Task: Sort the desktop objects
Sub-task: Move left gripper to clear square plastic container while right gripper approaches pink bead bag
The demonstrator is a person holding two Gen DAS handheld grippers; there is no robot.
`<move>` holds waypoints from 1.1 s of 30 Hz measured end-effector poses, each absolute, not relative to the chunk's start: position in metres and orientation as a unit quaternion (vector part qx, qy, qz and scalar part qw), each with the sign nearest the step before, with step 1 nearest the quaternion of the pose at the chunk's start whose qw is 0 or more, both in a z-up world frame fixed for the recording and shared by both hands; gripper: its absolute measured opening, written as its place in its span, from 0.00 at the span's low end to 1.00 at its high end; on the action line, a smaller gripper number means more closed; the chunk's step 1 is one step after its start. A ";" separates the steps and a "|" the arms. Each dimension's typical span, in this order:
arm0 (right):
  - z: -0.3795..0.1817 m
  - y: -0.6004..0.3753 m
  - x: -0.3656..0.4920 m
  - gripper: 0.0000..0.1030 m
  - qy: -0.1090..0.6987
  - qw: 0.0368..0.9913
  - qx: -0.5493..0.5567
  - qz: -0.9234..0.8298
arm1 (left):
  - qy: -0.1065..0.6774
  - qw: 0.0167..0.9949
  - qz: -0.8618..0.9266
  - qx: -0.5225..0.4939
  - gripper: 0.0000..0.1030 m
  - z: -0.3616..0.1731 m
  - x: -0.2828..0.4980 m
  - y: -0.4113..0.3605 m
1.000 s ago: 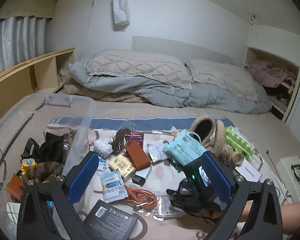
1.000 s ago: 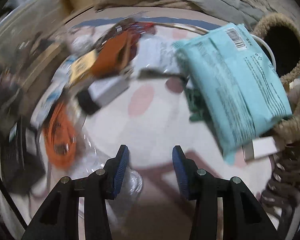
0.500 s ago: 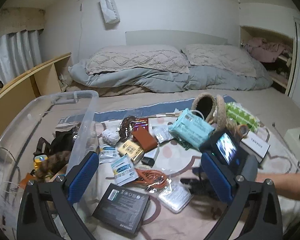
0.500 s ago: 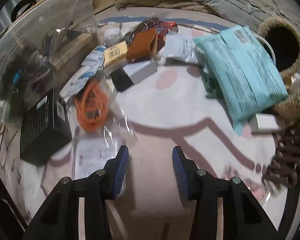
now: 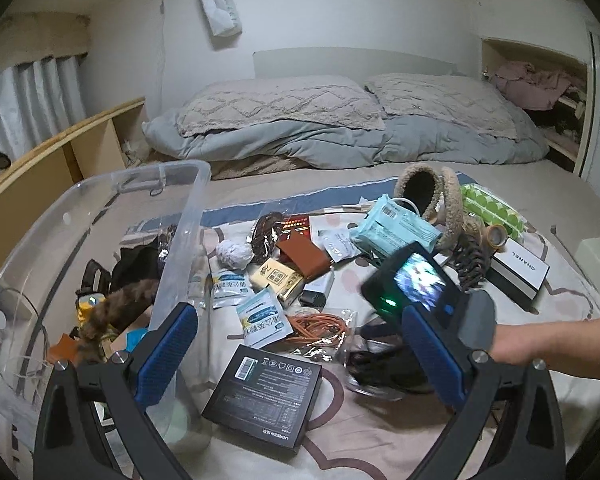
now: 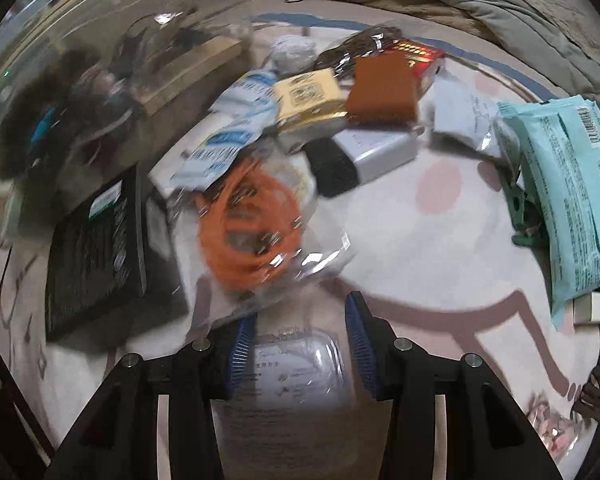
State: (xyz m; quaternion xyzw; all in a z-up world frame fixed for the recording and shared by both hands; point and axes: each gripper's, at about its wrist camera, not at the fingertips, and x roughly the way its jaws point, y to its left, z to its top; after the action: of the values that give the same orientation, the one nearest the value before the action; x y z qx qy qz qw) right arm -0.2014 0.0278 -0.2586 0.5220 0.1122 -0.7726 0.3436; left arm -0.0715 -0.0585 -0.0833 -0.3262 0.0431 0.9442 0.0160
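The sorting looks barely under way. A few things already sit in the clear bin on the left: something dark, a furry brown piece and a bit of yellow, as far as I can see through the plastic. Most of the clutter is still spread over the bed sheet: the black box nearest, the orange cable in its clear bag, blue-and-white sachets, a yellow carton, a brown wallet, a teal pack, a woven basket and a white box off to the right. The left gripper hangs over the bin's edge and the black box with its jaws wide and nothing between them. The right gripper is low over a clear plastic packet lying just below the cable bag; its jaws are part open and straddle the packet, but I cannot tell whether the pads press on it, so I would guess this is the next pick, not yet made. The right wrist view is smeared by motion, so labels and the bin's contents are unreadable there. In the left view the right gripper's own body blocks the packet, and the dark tangle under it is hard to name. The person's forearm is cut off at the edge.
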 end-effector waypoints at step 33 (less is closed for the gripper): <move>-0.228 0.222 -0.161 0.77 0.063 0.222 0.451 -0.862 | -0.040 0.049 0.930 -0.363 1.00 -0.199 -0.039 0.031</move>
State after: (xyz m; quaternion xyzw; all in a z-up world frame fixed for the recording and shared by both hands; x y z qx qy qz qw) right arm -0.1605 0.2222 -0.2282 0.4505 0.0625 -0.8625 0.2219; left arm -0.0389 0.0311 -0.1990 -0.3629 -0.0398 0.9297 0.0491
